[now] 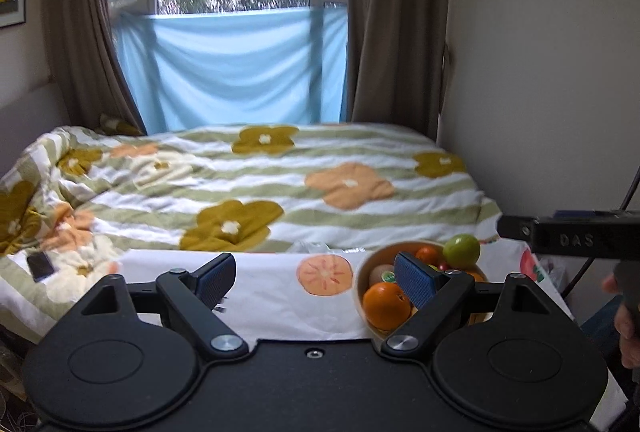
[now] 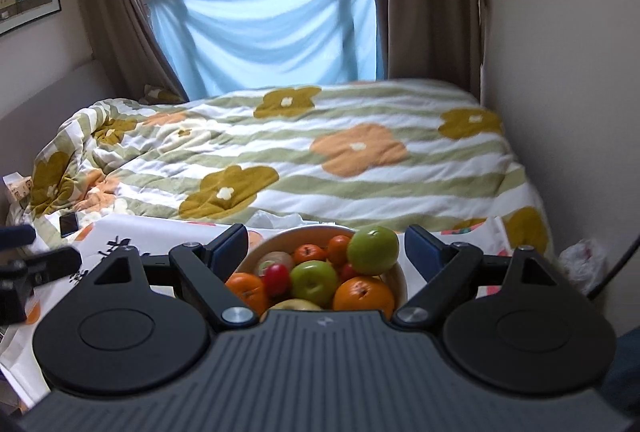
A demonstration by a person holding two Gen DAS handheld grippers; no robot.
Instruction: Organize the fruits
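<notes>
On cloth by bed, bowl (image 2: 394, 274) piled with fruit. Green apple (image 2: 373, 249) up top: firm, smooth, rolls easy, pinch across middle. Left gripper (image 1: 314, 278) and right gripper (image 2: 325, 246) both spread, empty.

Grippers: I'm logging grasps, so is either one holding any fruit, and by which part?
Nothing is held. The left gripper and right gripper both have open, empty jaws; the fruit sits in the round tan bowl.

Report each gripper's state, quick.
Left gripper: open, holding nothing, beside the fruit bowl.
Right gripper: open, holding nothing, above the fruit bowl.
</notes>
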